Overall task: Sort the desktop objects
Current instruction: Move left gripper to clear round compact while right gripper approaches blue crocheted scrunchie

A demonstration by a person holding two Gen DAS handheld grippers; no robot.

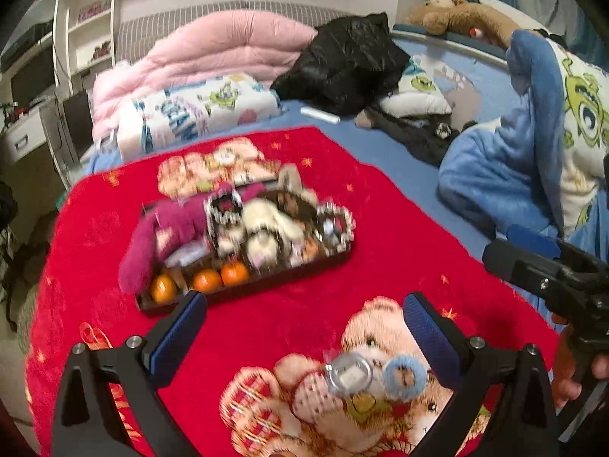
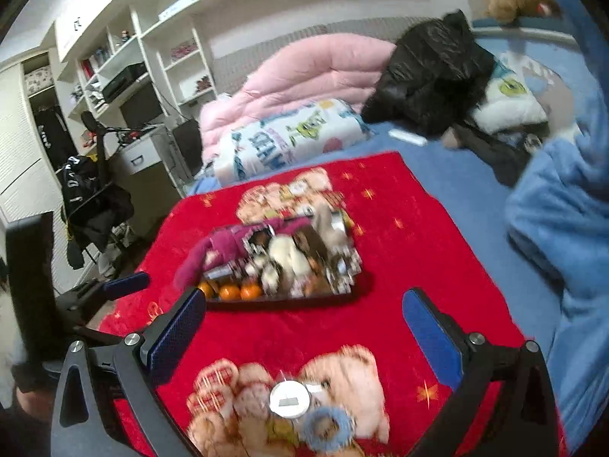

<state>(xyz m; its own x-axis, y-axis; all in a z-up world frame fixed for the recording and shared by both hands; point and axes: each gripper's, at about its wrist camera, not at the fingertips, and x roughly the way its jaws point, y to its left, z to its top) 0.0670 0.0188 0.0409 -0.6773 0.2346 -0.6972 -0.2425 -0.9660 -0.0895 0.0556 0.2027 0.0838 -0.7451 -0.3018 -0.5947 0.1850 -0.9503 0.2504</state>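
A dark tray [image 1: 304,276] [image 2: 289,302] sits on a red bear-print blanket [image 1: 380,236] [image 2: 399,262]. It holds oranges [image 1: 207,280] [image 2: 228,292], a magenta plush [image 1: 167,228] [image 2: 224,245], a cream plush [image 1: 266,224] and blurred small items. Near me on the blanket lie a round white case [image 1: 350,373] [image 2: 289,399] and a fuzzy blue ring [image 1: 404,376] [image 2: 327,430]. My left gripper [image 1: 304,327] is open and empty above them. My right gripper [image 2: 304,323] is open and empty; it also shows at the left wrist view's right edge [image 1: 548,278].
The blanket lies on a blue bed with a pink quilt [image 1: 213,53], a black jacket [image 1: 350,57], a printed pillow [image 1: 190,114] and a blue blanket [image 1: 506,167]. Shelves and a desk [image 2: 133,87] stand left of the bed.
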